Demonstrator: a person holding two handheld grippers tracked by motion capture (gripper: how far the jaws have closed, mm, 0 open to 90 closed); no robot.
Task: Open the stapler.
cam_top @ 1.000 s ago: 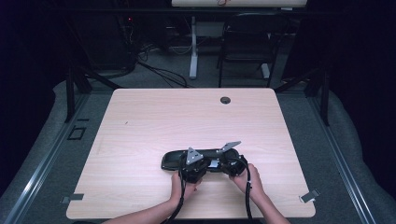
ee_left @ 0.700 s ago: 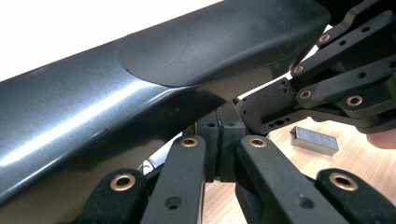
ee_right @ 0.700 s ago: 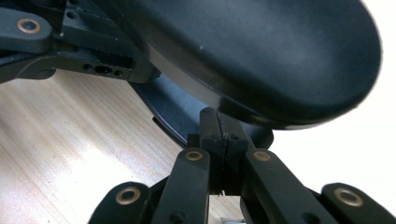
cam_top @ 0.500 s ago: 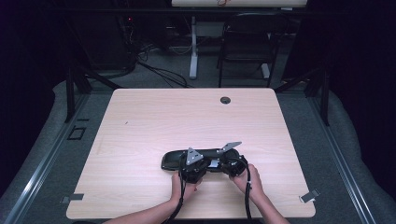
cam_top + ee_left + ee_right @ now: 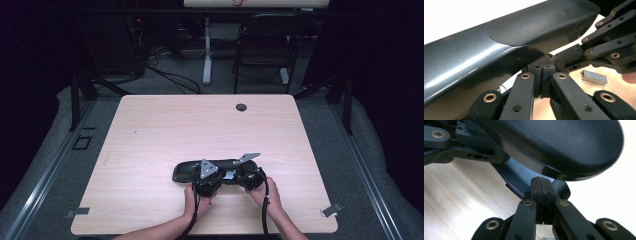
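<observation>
A: Where's the stapler (image 5: 186, 173)?

B: Lying flat on the desk (image 5: 165, 125), in the near half and a bit right of centre. It's closer to the near edge than the far edge.

A: Long axis?

B: Approx. parallel to the near edge, i.e. left to right. The right end is tipped slightly toward the far edge.

A: And the tools relative to it?

B: Both are on the near side, pointing away from the person and into its long side. The left gripper (image 5: 206, 179) meets it around mid-length. The right gripper (image 5: 248, 176) is at its right end. They sit just beside each other, and in the left gripper view the other one's linkage crowds in at the right.

A: Jaw state?

B: Both pairs are pressed together, pad to pad. In the left gripper view the tips are tucked under the stapler's glossy top arm, and the same goes for the right gripper view, under the rounded end. I can't tell if anything thin is pinched between them. No gap visible.

A: Anything else nearby?

B: A strip of staples (image 5: 594, 76) on the wood near the right gripper, on the person's side of the stapler.

A: So what does the next move turn on?

B: My guess is the top arm sits above both tips, so lifting or prying goes upward, with the body running crosswise to both tools. The right one has the end and the left has the middle. For the staples, the right is nearer.
</observation>
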